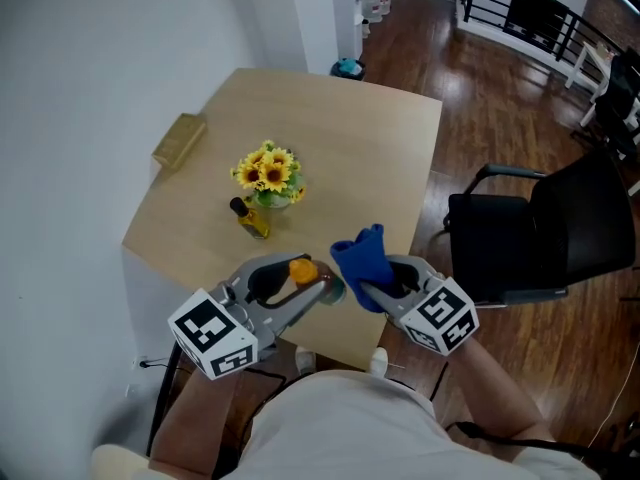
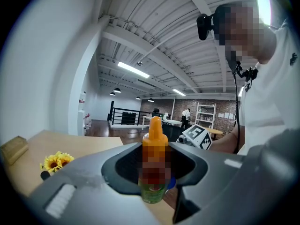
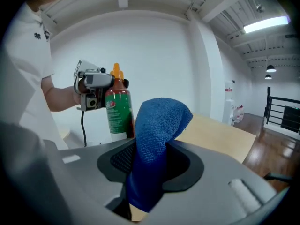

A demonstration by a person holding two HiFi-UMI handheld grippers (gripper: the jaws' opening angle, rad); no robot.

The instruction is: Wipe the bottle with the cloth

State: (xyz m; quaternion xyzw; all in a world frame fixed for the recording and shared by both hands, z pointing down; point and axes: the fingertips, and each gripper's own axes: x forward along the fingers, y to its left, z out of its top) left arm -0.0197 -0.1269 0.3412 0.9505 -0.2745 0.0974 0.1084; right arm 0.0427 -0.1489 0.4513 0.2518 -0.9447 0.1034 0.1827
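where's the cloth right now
The cloth sits lower centre in the head view, clamped in the right gripper, beside the bottle in the left gripper.

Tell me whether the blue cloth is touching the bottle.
Cannot tell. In the right gripper view the cloth overlaps the bottle at its edge; the head view has them side by side. Neither shows contact or a gap plainly.

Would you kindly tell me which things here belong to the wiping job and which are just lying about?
Job: bottle, held in the left tongs; cloth, held in the right tongs.
Lying about: sunflowers, small yellow bottle, block, chair.
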